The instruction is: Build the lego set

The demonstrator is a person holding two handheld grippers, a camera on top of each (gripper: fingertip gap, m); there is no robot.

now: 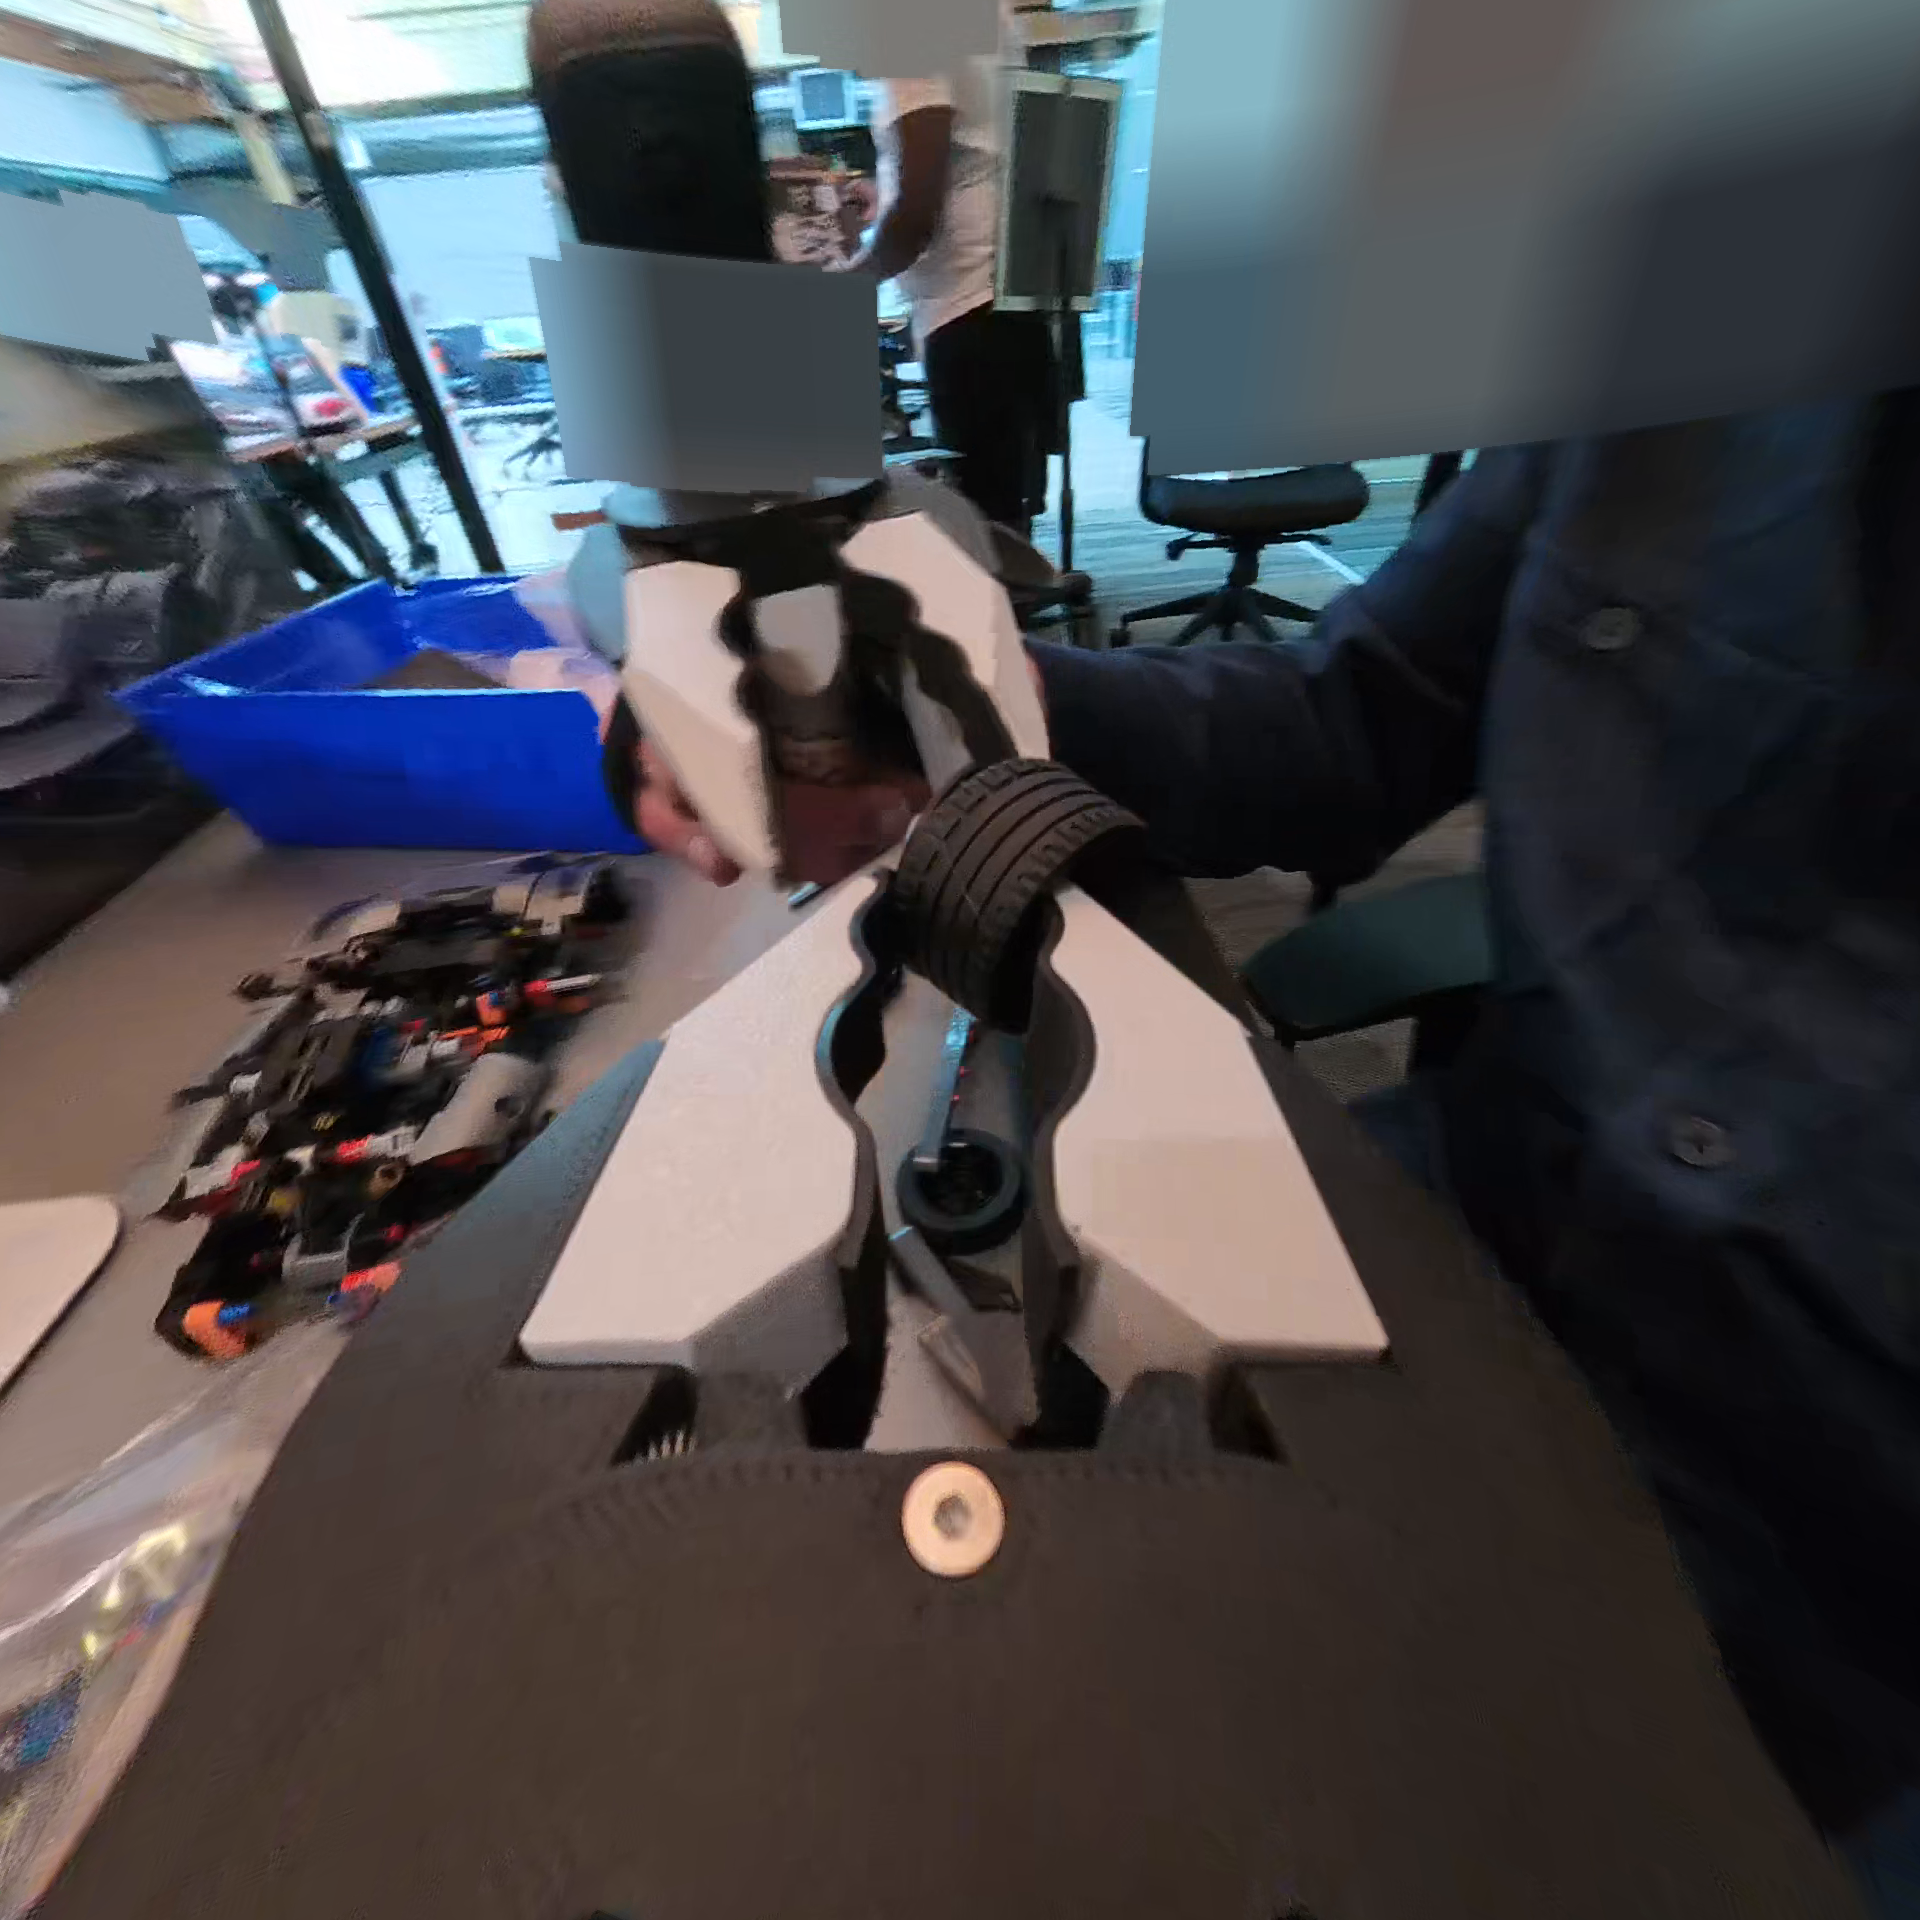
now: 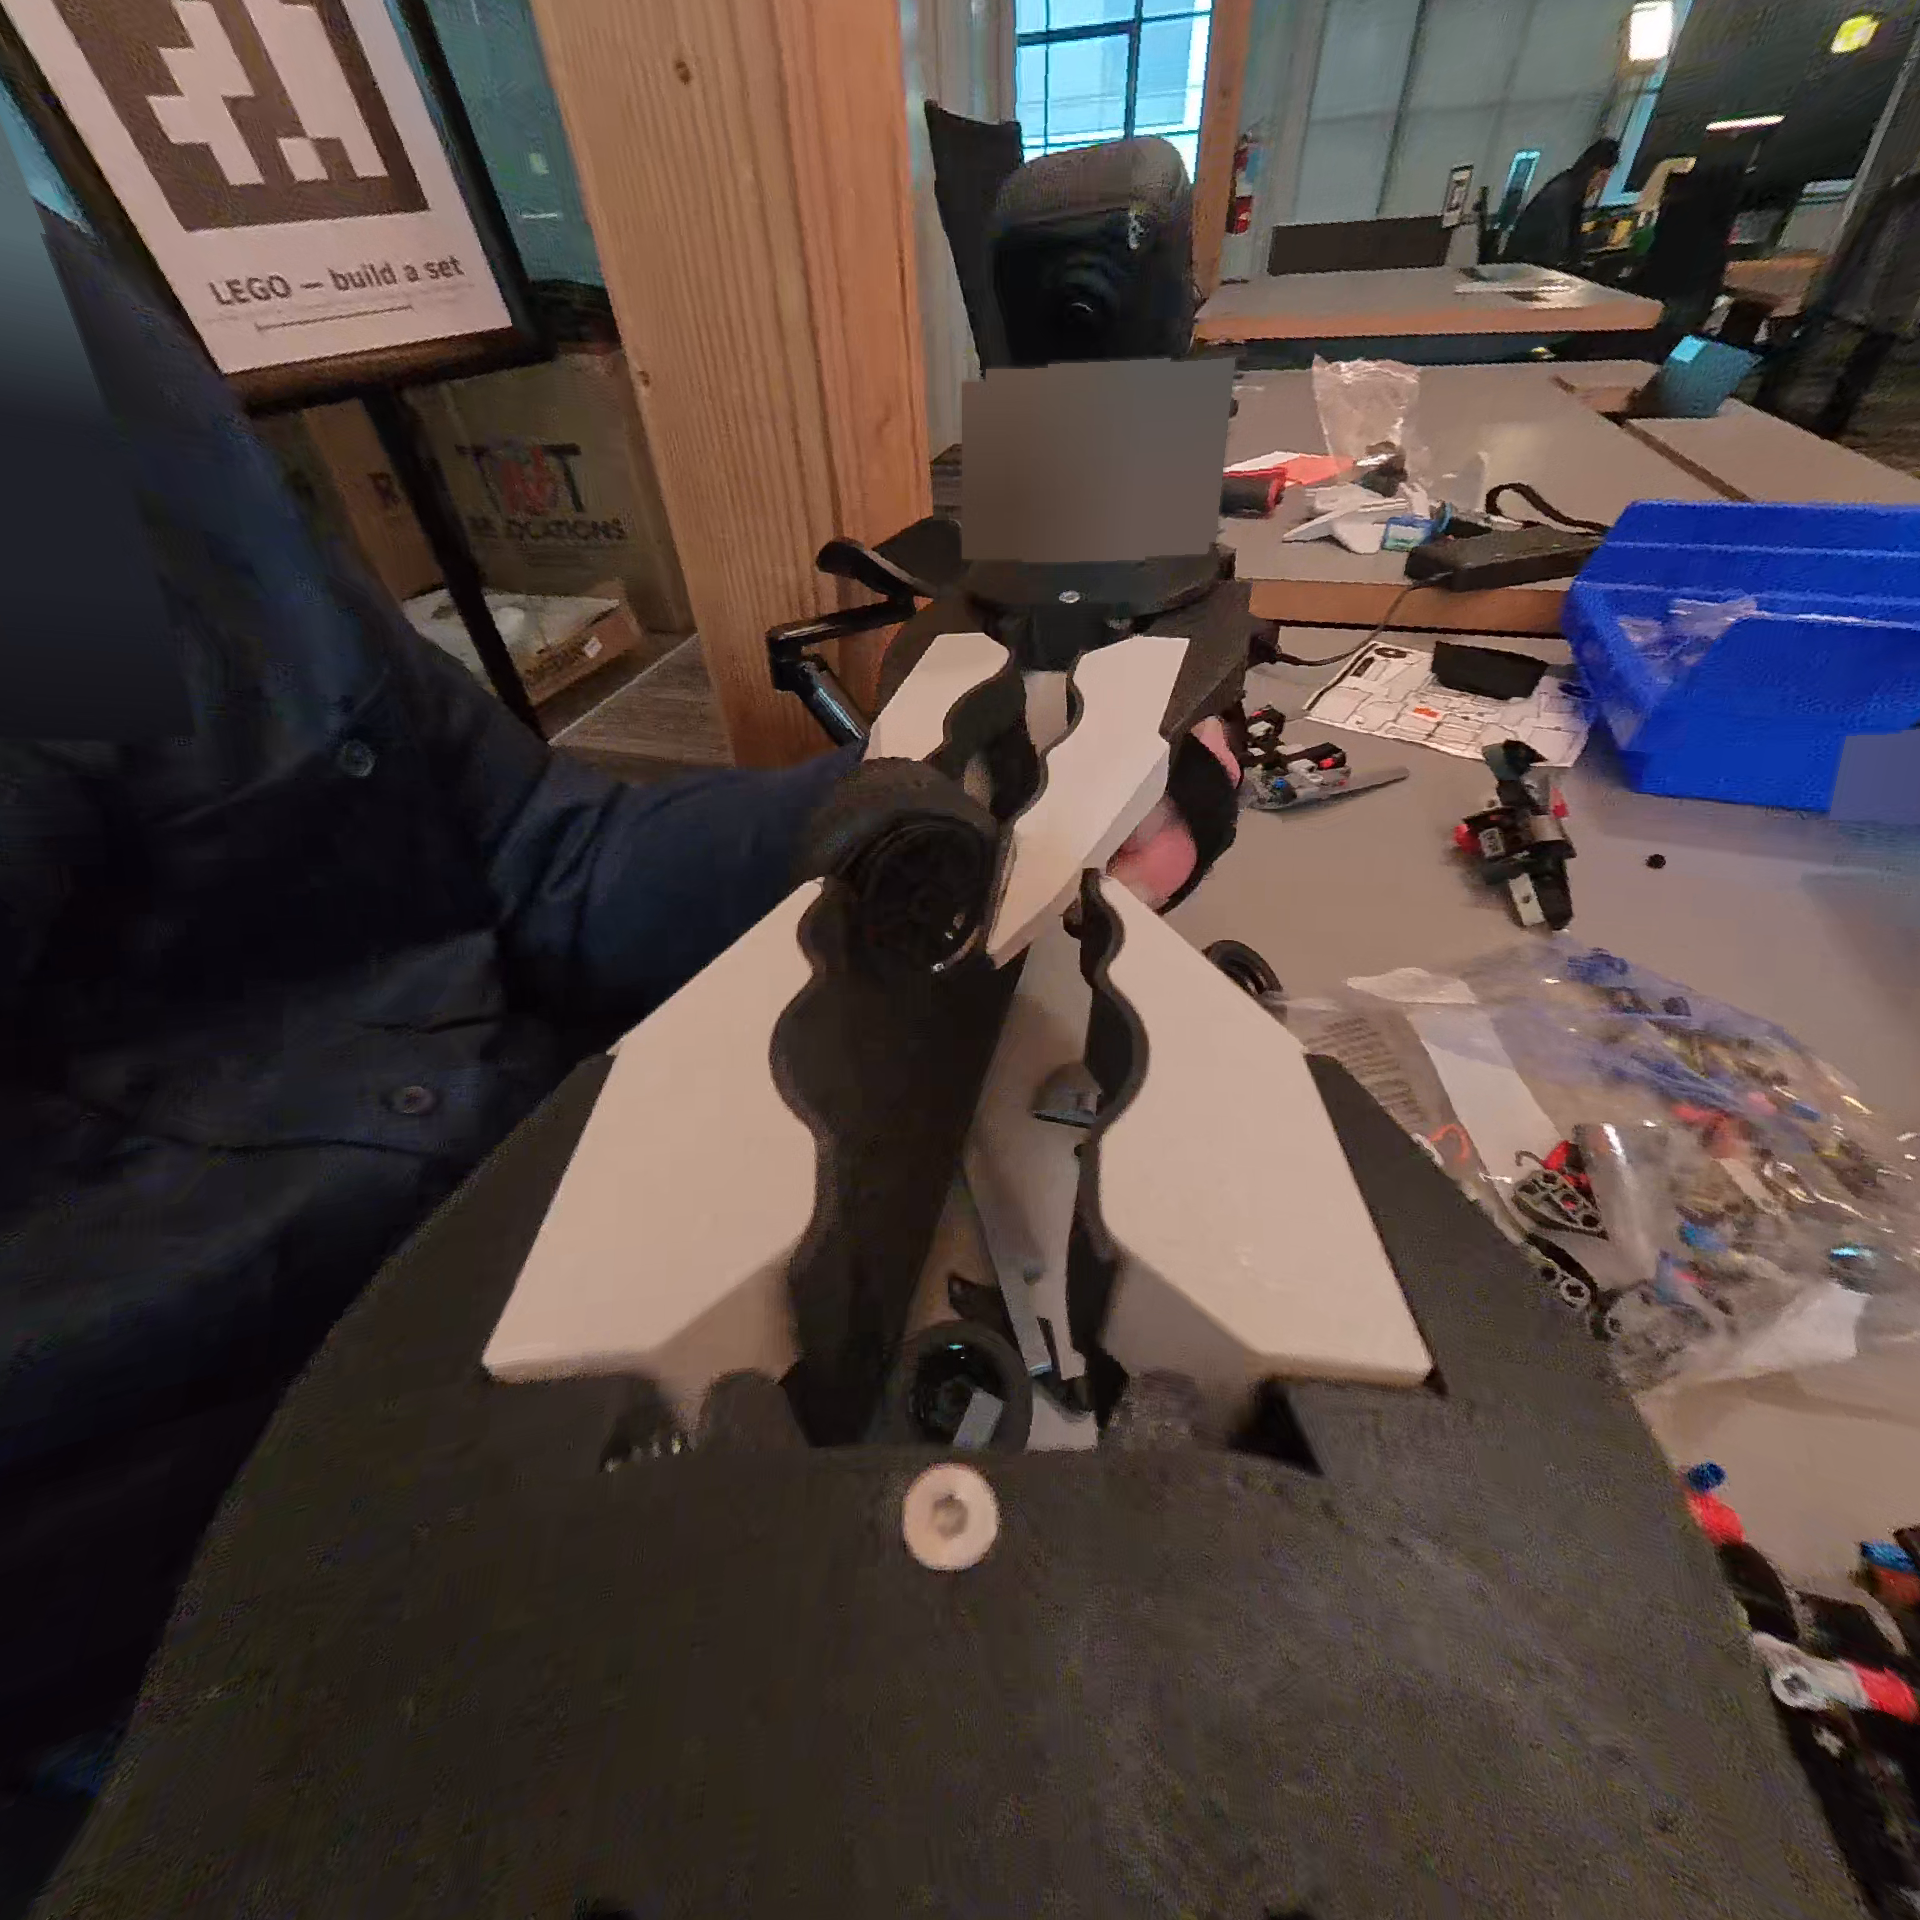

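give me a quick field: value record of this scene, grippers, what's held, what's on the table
left gripper: shut on black tyre, held in the air
right gripper: open, tips close to the wheel, not gripping it
car chassis: partly built, lying on the grey table
loose wheel: on the table under the left gripper
parts bag: clear plastic, pieces inside
blue bin: at the far side of the table
instruction sheet: flat beside the bin

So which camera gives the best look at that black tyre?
The left wrist view: the black tyre sits sharp and close, tread showing, pinched at the tips of the left gripper. The right wrist view shows it farther off, mostly its side and hub.
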